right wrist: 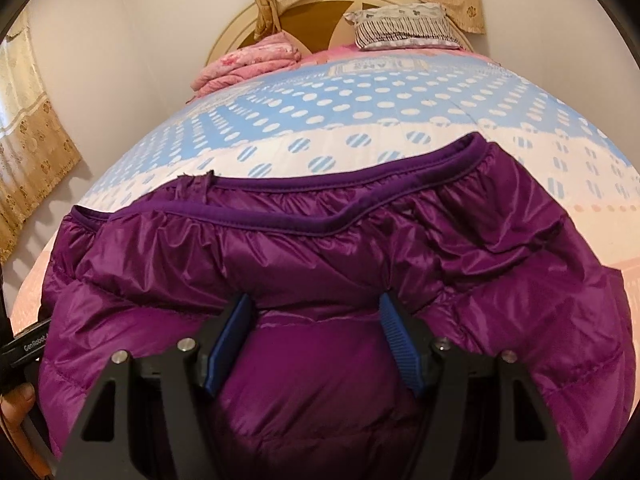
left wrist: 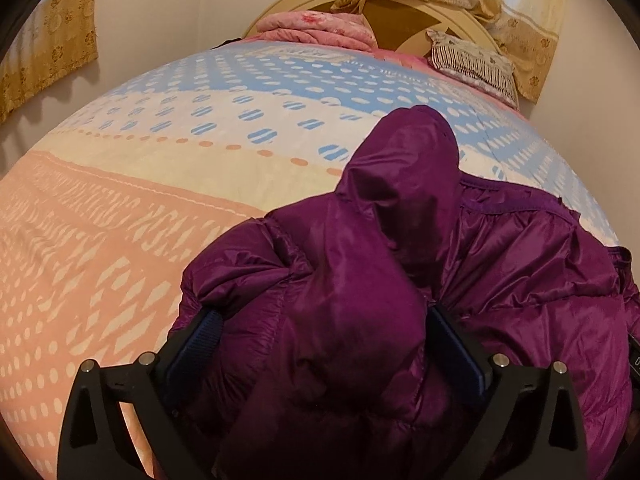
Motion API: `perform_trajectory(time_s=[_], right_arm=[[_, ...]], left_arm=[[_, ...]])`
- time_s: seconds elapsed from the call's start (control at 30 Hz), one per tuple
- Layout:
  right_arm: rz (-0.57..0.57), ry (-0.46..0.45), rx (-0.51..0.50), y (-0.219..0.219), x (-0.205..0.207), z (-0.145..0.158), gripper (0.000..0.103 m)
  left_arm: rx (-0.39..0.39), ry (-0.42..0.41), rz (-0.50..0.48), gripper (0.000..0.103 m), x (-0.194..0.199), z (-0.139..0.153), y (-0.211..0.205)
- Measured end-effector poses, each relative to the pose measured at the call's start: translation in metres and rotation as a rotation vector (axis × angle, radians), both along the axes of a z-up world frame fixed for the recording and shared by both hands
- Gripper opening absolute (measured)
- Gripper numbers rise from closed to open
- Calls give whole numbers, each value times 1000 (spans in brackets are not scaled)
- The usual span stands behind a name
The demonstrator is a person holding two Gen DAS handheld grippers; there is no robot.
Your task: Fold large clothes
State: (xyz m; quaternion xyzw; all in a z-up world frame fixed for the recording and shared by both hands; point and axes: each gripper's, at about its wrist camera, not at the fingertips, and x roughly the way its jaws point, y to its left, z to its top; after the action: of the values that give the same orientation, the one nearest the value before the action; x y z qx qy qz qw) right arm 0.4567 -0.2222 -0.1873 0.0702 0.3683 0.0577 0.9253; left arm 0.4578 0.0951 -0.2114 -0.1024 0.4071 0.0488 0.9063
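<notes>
A shiny purple puffer jacket [left wrist: 500,272] lies bunched on the bed. In the left wrist view a sleeve [left wrist: 400,184] of it sticks up and away from my left gripper [left wrist: 324,320], whose blue-padded fingers [left wrist: 200,336] are closed on a thick fold of the jacket. In the right wrist view the jacket [right wrist: 320,240] spreads wide, its darker purple hem band [right wrist: 320,216] along the far edge. My right gripper [right wrist: 316,312] has its blue pads [right wrist: 394,324] clamped on a puffy fold of the jacket.
The bed [left wrist: 160,160] has a cover patterned in pink, cream and blue dots. A folded pink blanket [right wrist: 248,64] and a striped pillow [right wrist: 400,28] lie at the round headboard [right wrist: 320,12]. Gold curtains [left wrist: 48,40] hang on the left wall.
</notes>
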Motion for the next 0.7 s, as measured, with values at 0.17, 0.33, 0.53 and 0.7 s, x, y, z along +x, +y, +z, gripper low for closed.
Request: perform_trajectory(time_s=[0.17,0.33,0.53,0.7], right_arm=[[-9,12,-18,2,2,-3,70],[-17,19,-47,5,4,-4,70],[-21,37,-93,10,5,-1,70],[-63,-46,-110,16,-20,25,72]], left_arm=[[-2,8,-1,102,1,-3,2],[12,10,2,102,2,-2,2],[85,34,47,102,0,10,-4],[66,-178,-19,102,-35,73,-35]])
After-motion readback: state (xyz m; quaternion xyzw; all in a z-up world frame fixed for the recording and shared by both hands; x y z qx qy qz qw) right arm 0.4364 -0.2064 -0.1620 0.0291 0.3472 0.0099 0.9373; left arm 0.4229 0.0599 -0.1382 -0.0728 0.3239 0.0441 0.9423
